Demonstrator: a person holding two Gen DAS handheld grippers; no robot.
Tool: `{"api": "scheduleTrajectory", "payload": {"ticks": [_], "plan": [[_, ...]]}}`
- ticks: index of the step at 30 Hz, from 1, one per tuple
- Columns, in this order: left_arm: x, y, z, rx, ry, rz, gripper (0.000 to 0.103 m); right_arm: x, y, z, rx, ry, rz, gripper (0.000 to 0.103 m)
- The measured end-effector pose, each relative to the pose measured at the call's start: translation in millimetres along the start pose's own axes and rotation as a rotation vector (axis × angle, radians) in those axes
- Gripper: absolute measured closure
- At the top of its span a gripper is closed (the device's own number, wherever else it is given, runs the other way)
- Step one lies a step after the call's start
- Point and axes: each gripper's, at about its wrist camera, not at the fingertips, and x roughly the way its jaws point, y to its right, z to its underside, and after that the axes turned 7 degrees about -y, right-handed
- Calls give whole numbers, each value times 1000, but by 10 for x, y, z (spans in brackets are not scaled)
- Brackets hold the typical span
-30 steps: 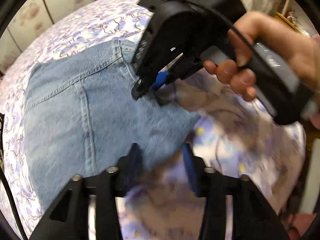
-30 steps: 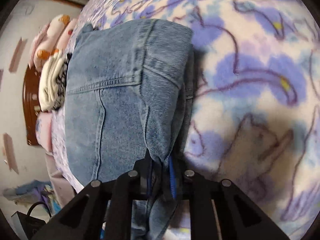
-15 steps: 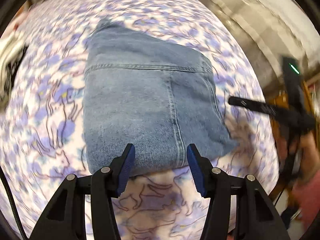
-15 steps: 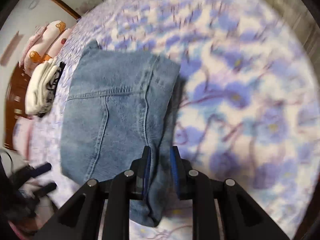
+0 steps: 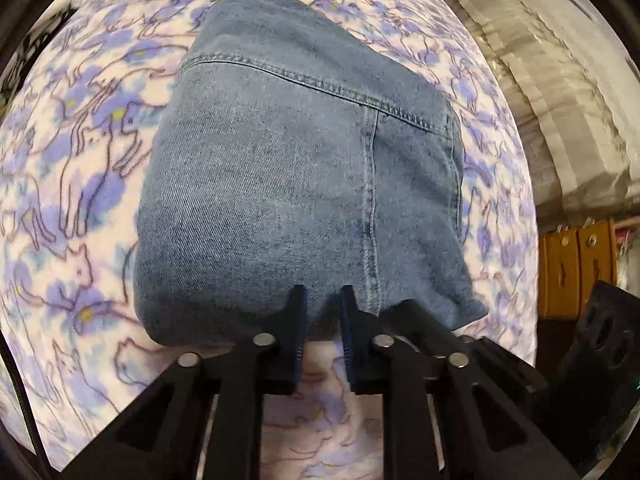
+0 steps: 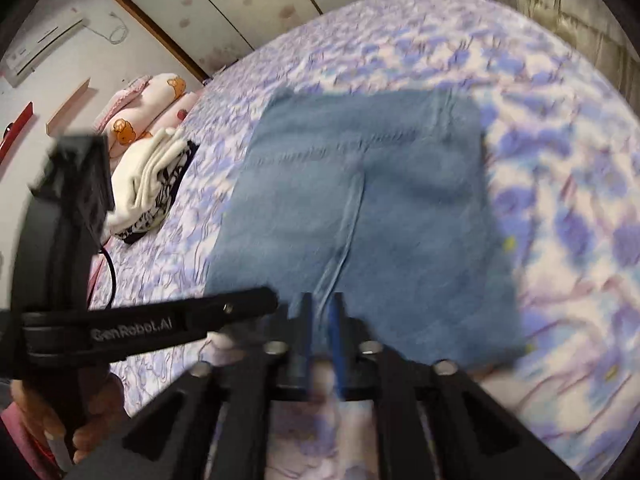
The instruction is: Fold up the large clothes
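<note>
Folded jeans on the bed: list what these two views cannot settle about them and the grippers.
- Left wrist view: the near edge of the folded jeans is covered by the left gripper, so any pinch on denim cannot be confirmed.
- Right wrist view: motion blur smears the jeans' seams, so layers cannot be counted.
- Right wrist view: the right gripper looks nearly closed at the hem; blur hides any grip.
- Both views: the underside is hidden against the bedspread.

Motion-smeared across the right wrist view: folded blue denim jeans [image 6: 360,220] and purple floral bedspread [image 6: 560,200], stitching unreadable, near denim edge hidden behind black gripper fingers [image 6: 306,320].
</note>
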Motion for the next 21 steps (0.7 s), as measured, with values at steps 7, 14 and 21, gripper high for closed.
{"api": "scheduleTrajectory", "payload": {"ticks": [7,14,21], "plan": [[-32,-232,14,-44,-7,-28,95,265,-55,88,-42,-18,90,103],[-213,-573,32,-100,46,-23,95,10,398,53,14,6,217,103],[-204,-865,131,-172,68,-37,91,-123,680,158,82,46,160,103]]}}
